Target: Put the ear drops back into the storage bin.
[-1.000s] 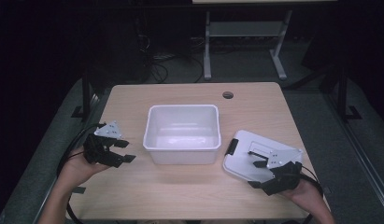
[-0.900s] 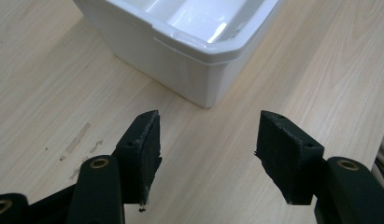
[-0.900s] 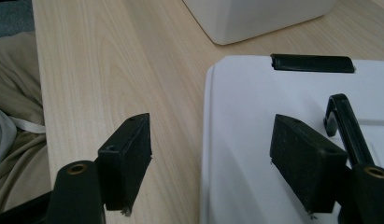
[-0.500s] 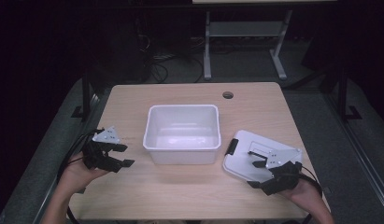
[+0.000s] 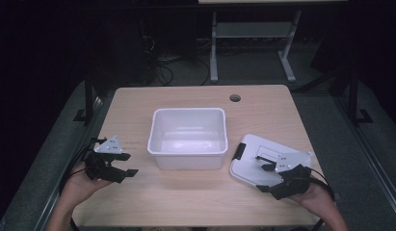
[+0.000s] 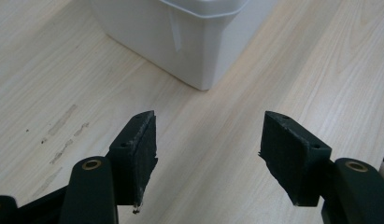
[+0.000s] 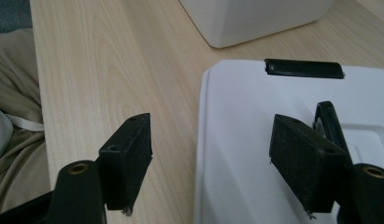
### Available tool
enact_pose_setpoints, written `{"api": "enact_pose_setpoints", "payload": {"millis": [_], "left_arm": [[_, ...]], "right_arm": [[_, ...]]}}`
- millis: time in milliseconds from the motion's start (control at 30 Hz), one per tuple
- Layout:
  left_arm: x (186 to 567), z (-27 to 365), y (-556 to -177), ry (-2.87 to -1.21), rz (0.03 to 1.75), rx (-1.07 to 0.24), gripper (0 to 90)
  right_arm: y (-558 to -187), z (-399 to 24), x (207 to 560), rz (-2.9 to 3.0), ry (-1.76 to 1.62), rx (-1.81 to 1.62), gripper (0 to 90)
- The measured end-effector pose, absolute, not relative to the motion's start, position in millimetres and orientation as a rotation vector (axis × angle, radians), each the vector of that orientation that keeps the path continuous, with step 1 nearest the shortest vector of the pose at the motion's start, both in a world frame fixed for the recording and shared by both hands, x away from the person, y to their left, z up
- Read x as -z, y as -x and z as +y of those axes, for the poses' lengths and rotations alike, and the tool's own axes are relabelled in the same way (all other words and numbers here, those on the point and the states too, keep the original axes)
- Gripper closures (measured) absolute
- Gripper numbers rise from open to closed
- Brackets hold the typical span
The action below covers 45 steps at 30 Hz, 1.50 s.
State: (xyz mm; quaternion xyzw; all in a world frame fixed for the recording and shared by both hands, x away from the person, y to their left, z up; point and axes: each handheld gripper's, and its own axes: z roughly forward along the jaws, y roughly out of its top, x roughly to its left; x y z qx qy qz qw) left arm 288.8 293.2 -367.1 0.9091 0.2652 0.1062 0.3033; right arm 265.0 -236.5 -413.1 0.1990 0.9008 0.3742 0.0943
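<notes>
The flat white plastic lid (image 5: 265, 161) with rounded corners, a smooth matt surface, a black latch tab (image 5: 240, 150) on its left edge and a raised moulded panel in its middle lies on the right near part of the bench (image 5: 263, 110), just right of the tub. The right claw (image 5: 267, 178) hangs over the lid's near edge with its 2 jaws spread apart; in the right gripper view one black, rough-faced pad (image 7: 304, 161) sits above the lid (image 7: 241, 140) and the other above bare wood, neither pressing on it. The deep rectangular white plastic tub (image 5: 188, 139), glossy, with a rolled rim and rounded corners, stands at the bench's middle. The left claw (image 5: 127, 164), held low at the left near side, points toward the tub's near left corner (image 6: 194, 42); its jaws have just been opening and stand apart with nothing between them. The bench is pale wood-grain laminate with a round cable hole (image 5: 235, 98) at its far side.
</notes>
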Motion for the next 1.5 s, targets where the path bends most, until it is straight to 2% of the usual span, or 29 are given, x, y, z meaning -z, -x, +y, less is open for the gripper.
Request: {"api": "enact_pose_setpoints", "payload": {"millis": [700, 1067, 1267, 1500], "left_arm": [[389.5, 293.2, -277.9, -2.392, 0.696, -0.277, 35.1], [394.4, 296.1, -274.2, -2.388, 0.703, -0.288, 34.9], [399.1, 294.2, -272.8, -2.396, 0.696, -0.284, 34.9], [402.1, 294.1, -272.3, -2.384, 0.706, -0.289, 34.0]], "right_arm": [[-273.9, -237.0, 391.6, 2.656, -0.569, -1.061, 30.4], [-286.5, -248.6, 394.2, 2.651, -0.622, -1.019, 32.6], [-295.1, -257.1, 399.9, 2.655, -0.656, -0.968, 40.5], [-305.2, -265.9, 408.3, 2.656, -0.701, -0.919, 54.1]]}}
